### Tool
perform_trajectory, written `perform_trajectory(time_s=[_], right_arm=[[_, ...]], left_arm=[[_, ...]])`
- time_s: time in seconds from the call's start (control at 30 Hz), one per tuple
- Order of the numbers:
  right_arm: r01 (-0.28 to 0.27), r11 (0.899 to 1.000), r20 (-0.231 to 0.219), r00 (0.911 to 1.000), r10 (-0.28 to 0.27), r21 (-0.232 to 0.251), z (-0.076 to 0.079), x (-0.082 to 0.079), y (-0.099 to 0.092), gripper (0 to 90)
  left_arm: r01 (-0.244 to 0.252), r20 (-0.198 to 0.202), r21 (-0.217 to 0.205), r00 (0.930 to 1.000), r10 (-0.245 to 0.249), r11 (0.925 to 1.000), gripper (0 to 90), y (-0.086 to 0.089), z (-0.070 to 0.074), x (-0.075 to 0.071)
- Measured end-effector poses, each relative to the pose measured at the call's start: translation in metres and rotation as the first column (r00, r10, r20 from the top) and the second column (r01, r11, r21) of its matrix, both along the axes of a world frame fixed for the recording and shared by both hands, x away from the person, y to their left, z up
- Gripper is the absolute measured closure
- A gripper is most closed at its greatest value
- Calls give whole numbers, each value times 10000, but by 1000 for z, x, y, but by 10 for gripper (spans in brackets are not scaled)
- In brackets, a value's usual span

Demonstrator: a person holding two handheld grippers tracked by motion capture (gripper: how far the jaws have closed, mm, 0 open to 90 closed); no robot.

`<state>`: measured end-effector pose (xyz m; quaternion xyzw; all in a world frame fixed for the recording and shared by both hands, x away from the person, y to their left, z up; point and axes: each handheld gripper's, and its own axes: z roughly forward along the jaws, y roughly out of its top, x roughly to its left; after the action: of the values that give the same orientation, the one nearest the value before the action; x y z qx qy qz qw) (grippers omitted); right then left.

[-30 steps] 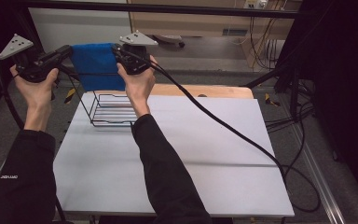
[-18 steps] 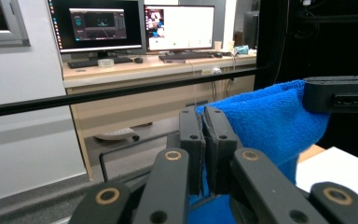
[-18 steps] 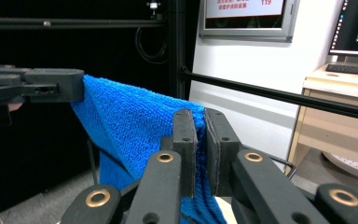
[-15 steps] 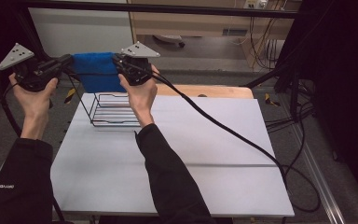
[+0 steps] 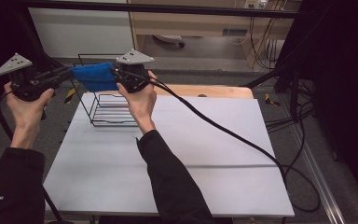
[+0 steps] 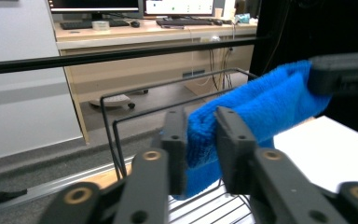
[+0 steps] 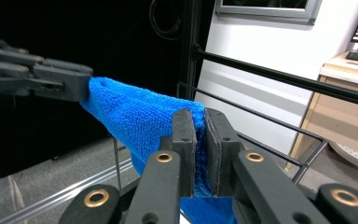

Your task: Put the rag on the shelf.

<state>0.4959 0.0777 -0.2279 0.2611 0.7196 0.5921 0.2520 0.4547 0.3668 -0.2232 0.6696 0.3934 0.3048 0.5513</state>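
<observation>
While each hand pinches one end of the blue microfibre cloth, the folded fabric hangs stretched in the air just above the black wire rack, seemingly so it can be lowered over the rack's top rail or into it without bunching. The right gripper has its jaws drawn tight on a fold of the cloth, the pads pressing the pile flat. The left gripper has just been easing its jaws apart; the cloth sits between them, bulging out between the pads, so I judge that grip to be loosening but not yet let go. Seen from above, the left gripper and right gripper face each other across the cloth's width. Below, the rack stands at the far left of the white surface, its thin upright frame close under the cloth's hanging edge, the likeliest thing to snag. A black cable trails across the surface, well apart from the rack.
</observation>
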Motion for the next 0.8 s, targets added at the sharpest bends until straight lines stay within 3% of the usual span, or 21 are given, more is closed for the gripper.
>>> perform_trajectory(time_s=[0.17,0.27,0.3,0.4,0.5,0.67,0.8], right_arm=[[-158,9998,-65,9999,157,-101,-1,-2,1,831],[-228,9994,-88,9997,226,-246,-2,-2,1,827],[-271,9990,-133,9996,267,-344,-3,-2,1,823],[-330,9981,-134,9994,323,-522,-4,-3,1,815],[-417,9965,-155,9991,407,-725,-6,-2,1,803],[-509,9936,-220,9986,489,-1010,-9,-1,2,775],[-721,9955,-520,9963,690,-615,-9,0,-1,676]], left_arm=[[-96,-129,-705,9999,87,9975,701,5,14,-4],[87,-622,-798,9980,-137,9968,778,4,13,-1],[216,-864,-792,9959,-284,9966,846,3,11,1],[689,-1434,-542,9867,-760,9961,896,-4,2,4],[895,-1822,-168,9790,-910,9958,898,-11,-6,7],[969,-2041,163,9747,-915,9952,899,-16,-16,11],[898,-2109,336,9742,-807,9954,900,-18,-23,13]])
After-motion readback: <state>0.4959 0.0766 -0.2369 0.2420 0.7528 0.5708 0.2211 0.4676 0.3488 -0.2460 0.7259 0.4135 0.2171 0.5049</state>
